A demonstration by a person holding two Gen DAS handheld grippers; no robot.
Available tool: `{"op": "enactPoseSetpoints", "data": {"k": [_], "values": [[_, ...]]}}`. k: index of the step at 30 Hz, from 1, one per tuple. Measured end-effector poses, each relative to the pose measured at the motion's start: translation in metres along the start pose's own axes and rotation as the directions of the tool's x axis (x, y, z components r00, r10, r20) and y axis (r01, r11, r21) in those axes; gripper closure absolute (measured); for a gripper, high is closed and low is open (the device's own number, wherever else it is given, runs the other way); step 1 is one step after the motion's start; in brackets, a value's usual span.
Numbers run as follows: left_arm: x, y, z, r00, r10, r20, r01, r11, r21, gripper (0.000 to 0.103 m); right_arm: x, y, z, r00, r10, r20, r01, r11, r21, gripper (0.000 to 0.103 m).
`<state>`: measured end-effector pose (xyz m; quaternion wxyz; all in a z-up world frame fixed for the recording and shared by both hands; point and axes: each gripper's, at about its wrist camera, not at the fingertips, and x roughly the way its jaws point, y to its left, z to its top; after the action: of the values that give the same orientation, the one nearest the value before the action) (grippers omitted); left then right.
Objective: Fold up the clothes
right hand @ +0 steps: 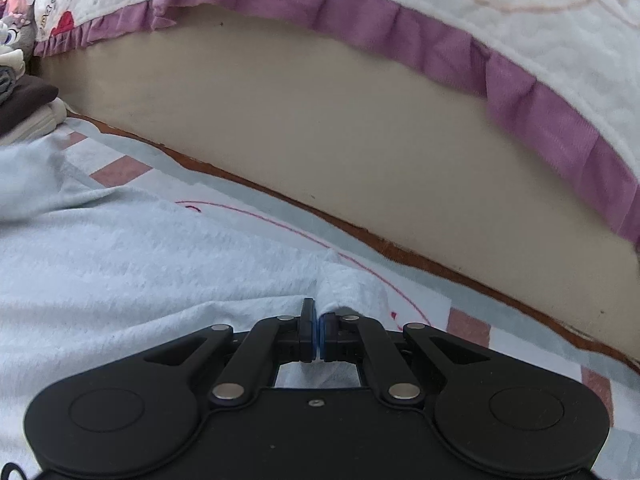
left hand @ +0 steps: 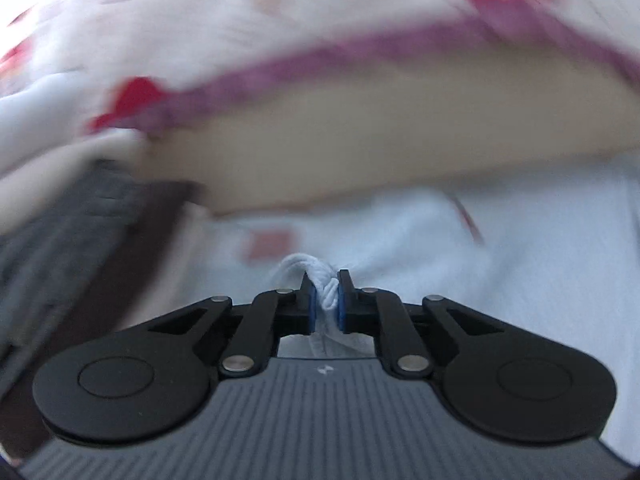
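A pale blue knit garment (right hand: 140, 264) lies spread on a checked sheet in the right wrist view. My right gripper (right hand: 319, 312) is shut on a raised fold of the garment at its near edge, the blue pads almost touching. The left wrist view is blurred. There the same pale garment (left hand: 500, 280) fills the lower right, and my left gripper (left hand: 325, 280) is shut on a bunched, twisted bit of its cloth that sticks up between the pads.
A beige mattress side (right hand: 320, 120) runs across behind the garment, under a white quilt with a purple frill (right hand: 420, 36). A stack of folded clothes (right hand: 24, 108) sits at far left. The checked sheet (right hand: 468, 326) has pink squares. Dark grey cloth (left hand: 60, 240) lies left, blurred.
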<state>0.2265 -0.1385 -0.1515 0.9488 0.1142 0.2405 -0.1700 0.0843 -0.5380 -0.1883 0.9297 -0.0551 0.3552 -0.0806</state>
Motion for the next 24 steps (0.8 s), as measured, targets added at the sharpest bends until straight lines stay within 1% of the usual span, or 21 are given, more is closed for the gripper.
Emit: {"op": "enactPoseSetpoints", "data": {"k": [1, 5, 7, 8, 12, 15, 16, 17, 21, 22, 23, 24], "values": [[0.001, 0.017, 0.009, 1.000, 0.017, 0.022, -0.014, 0.994, -0.106, 0.094, 0.000, -0.001, 0.000, 1.000, -0.010, -0.001, 0.010, 1.000, -0.004, 0.100], [0.002, 0.046, 0.008, 1.000, 0.030, 0.008, -0.028, 0.977, -0.212, 0.094, 0.005, -0.008, -0.003, 0.997, -0.068, -0.026, 0.068, 0.998, 0.010, 0.100], [0.005, 0.043, -0.004, 0.998, 0.052, -0.035, -0.057, 0.985, -0.161, 0.094, 0.009, -0.012, -0.003, 0.994, -0.108, -0.035, 0.109, 0.994, 0.022, 0.100], [0.007, 0.045, -0.007, 0.997, 0.055, -0.059, -0.064, 0.985, -0.161, 0.094, 0.010, -0.015, -0.003, 0.992, -0.124, -0.036, 0.126, 0.992, 0.033, 0.100], [-0.006, 0.061, -0.004, 0.992, 0.098, -0.077, -0.116, 0.951, -0.286, 0.094, 0.013, -0.024, -0.001, 0.983, -0.178, -0.036, 0.180, 0.981, 0.069, 0.100], [-0.012, 0.059, -0.009, 0.986, 0.094, -0.141, -0.131, 0.950, -0.283, 0.094, 0.012, -0.025, 0.000, 0.981, -0.194, -0.032, 0.196, 0.979, 0.065, 0.100], [-0.009, 0.058, -0.014, 0.975, 0.053, -0.215, -0.112, 0.956, -0.272, 0.093, 0.011, -0.025, 0.000, 0.980, -0.197, -0.031, 0.199, 0.978, 0.060, 0.101], [-0.005, 0.056, -0.019, 0.957, 0.011, -0.291, -0.091, 0.960, -0.263, 0.091, 0.011, -0.024, 0.000, 0.979, -0.200, -0.031, 0.201, 0.978, 0.058, 0.101], [-0.019, 0.049, -0.026, 0.937, 0.011, -0.350, -0.093, 0.971, -0.218, 0.091, 0.009, -0.021, -0.002, 0.976, -0.215, -0.039, 0.217, 0.974, 0.059, 0.101], [-0.023, 0.048, -0.028, 0.931, 0.011, -0.364, -0.093, 0.974, -0.207, 0.090, 0.010, -0.021, -0.002, 0.975, -0.218, -0.039, 0.220, 0.974, 0.057, 0.101], [-0.027, 0.046, -0.030, 0.926, 0.012, -0.378, -0.092, 0.976, -0.196, 0.087, 0.010, -0.020, -0.001, 0.975, -0.217, -0.039, 0.219, 0.974, 0.056, 0.101], [-0.035, 0.044, -0.024, 0.947, 0.034, -0.319, -0.093, 0.981, -0.172, 0.083, 0.011, -0.020, -0.001, 0.976, -0.216, -0.040, 0.218, 0.974, 0.056, 0.101]]}}
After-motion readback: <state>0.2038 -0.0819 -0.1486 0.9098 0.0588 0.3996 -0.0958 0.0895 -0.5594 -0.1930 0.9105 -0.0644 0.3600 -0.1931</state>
